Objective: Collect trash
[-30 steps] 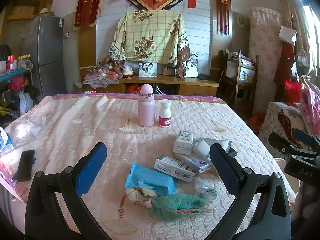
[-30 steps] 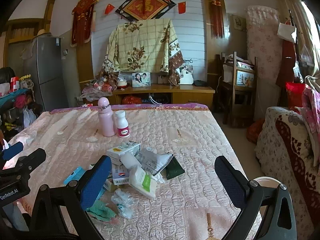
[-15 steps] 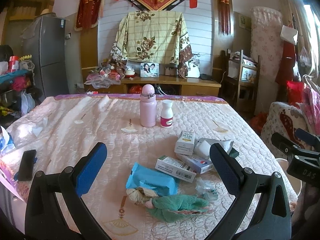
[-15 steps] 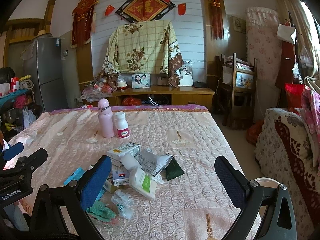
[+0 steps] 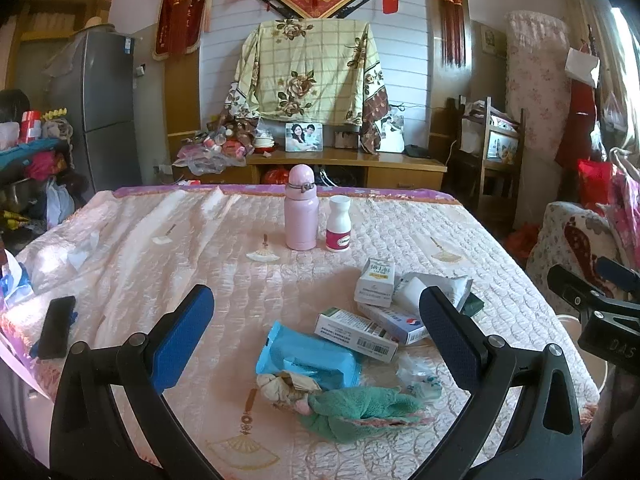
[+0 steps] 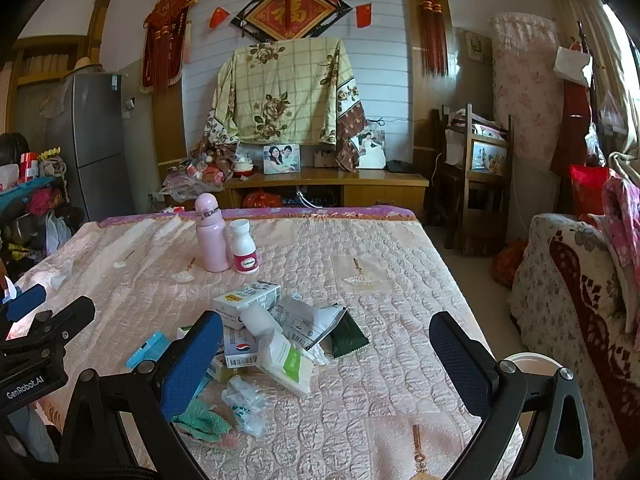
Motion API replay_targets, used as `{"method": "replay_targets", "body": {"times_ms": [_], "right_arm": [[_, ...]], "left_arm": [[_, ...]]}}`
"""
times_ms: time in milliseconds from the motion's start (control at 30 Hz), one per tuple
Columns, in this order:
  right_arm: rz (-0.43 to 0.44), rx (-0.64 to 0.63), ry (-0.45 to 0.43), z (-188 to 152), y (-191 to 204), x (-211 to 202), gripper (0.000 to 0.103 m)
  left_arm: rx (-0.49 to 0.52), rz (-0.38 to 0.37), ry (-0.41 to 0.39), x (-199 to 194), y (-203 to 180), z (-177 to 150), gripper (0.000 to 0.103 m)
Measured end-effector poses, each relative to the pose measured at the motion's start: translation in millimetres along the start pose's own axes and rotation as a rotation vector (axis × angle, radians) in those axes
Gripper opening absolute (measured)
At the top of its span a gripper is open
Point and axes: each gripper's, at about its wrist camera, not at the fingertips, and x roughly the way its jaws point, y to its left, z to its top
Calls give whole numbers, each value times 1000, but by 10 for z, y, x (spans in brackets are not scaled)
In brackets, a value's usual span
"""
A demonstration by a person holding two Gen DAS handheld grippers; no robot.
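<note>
- A black phone (image 5: 56,332) lay at the far left edge of the bed (image 5: 160,264), well apart from the litter and probably not trash.
- The left claw (image 5: 316,336) hung released over the bed, jaws wide and empty.
- Between and just beyond its jaws sat the near litter: a blue wipes pack (image 5: 308,356), a crumpled green cloth (image 5: 360,404) in front of it, and a white carton (image 5: 356,334) whose long axis ran left to right, slanting away.
- I judged the left claw the nearer to these; the carton's narrow width faced its jaws.
- A pink bottle (image 5: 301,212) and a white pill bottle (image 5: 338,224) stood upright further back, just beside each other.
- The right claw (image 6: 326,354) was likewise released and empty, with the torn white wrapper (image 6: 308,320) and dark green sachet (image 6: 348,336) ahead between its jaws.
- Only the right view showed a white bin rim (image 6: 532,362) beside the bed; the left view alone showed the phone.
</note>
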Motion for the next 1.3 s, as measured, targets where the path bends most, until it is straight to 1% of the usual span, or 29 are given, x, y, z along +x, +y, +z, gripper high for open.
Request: {"method": "replay_targets", "body": {"times_ms": [333, 600, 1300], "right_arm": [[-5, 6, 12, -12, -23, 23, 102], [-5, 1, 25, -25, -18, 41, 102], [18, -6, 60, -91, 36, 119, 102]], "left_arm": [[-3, 8, 11, 42, 10, -66, 102], [-7, 13, 24, 81, 30, -56, 102], [-10, 16, 30, 105, 56, -76, 102]]}}
